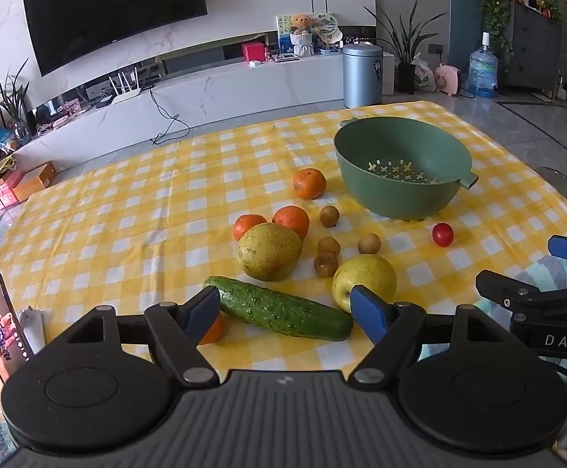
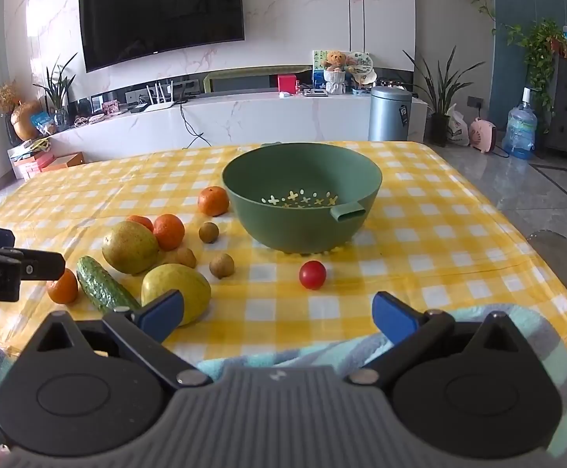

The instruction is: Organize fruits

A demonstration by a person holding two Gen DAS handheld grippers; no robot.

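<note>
Your left gripper (image 1: 285, 310) is spread wide over the cucumber (image 1: 283, 310), holding nothing; your right gripper (image 2: 279, 314) gapes empty too. Beyond them runs the yellow checked tablecloth (image 1: 127, 210), the television (image 2: 161, 9) up on the marble wall, then the green colander (image 2: 303, 195), pears, oranges and cherry tomato (image 2: 312, 274) scattered beside it.

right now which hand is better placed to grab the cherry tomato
Right. The right tongs are open with the cherry tomato just ahead between the tips. The left tongs, also open, face the cucumber, with the tomato far off to their right.
</note>
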